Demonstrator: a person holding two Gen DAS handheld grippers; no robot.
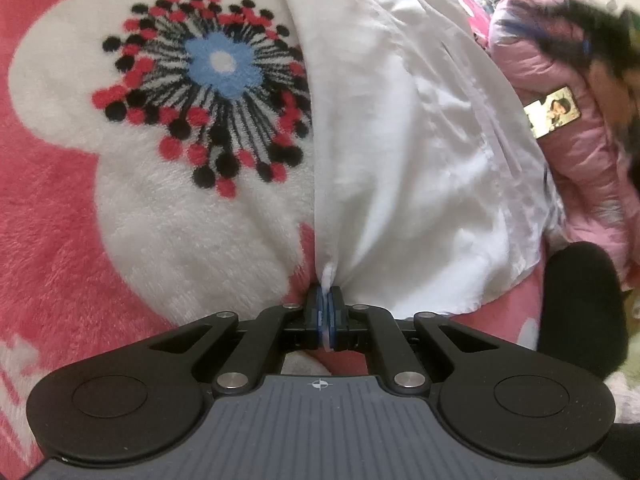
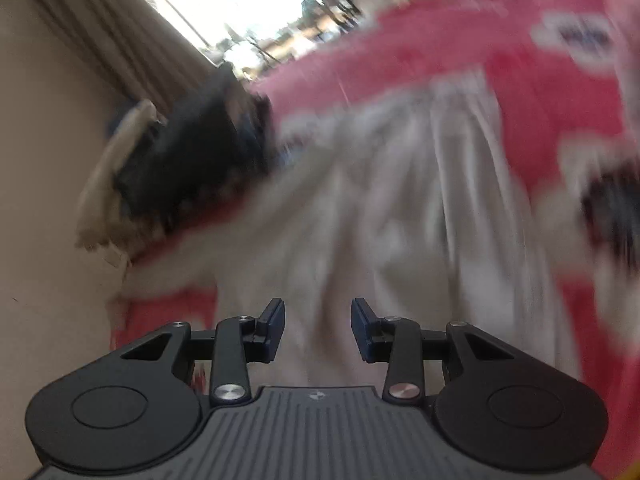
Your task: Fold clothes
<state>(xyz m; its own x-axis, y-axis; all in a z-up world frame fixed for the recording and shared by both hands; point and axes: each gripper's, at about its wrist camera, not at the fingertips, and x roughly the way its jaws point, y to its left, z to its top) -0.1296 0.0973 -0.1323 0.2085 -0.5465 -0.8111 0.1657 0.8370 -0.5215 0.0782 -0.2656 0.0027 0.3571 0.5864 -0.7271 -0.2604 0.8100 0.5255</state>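
The left hand-held gripper (image 1: 328, 300) is clamped tight on a pinched edge of the white garment (image 1: 400, 140), which spreads away ahead of it over the pink flowered blanket (image 1: 60, 160); holding that edge probably anchors the cloth for a fold. It tilts steeply downward toward the blanket. The right hand-held gripper (image 2: 318, 320) stands partly open with nothing between its pads, angled down above the blurred white garment (image 2: 380, 220), seemingly free to take another edge. A pink jacket (image 1: 560, 80) lies beyond the garment to the left gripper's right.
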